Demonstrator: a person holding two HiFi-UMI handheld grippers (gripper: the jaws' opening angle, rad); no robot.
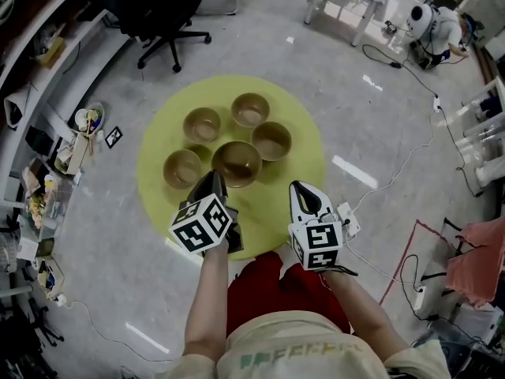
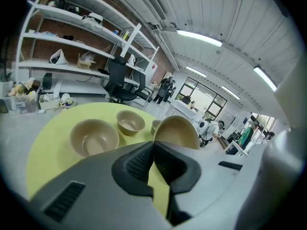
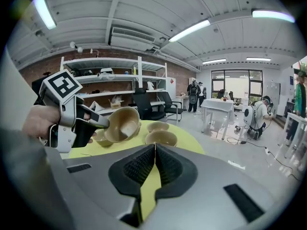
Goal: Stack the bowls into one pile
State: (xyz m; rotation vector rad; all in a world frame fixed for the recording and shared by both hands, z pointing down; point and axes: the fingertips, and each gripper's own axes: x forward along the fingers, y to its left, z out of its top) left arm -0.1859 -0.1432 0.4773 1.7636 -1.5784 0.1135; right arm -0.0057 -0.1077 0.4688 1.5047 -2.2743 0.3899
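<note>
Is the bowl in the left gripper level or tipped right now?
Tipped. In the right gripper view the left gripper pinches the bowl by its rim, its opening facing sideways, not up.

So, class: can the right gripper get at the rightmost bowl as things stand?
Probably yes: nothing stands between the right gripper and the rightmost bowl, though its shut jaws must open first.

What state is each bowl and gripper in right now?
Left gripper: shut on held bowl's rim.
Held bowl: lifted, tilted.
Other bowls: four, upright on the mat, apart, unstacked.
Right gripper: shut, empty.
</note>
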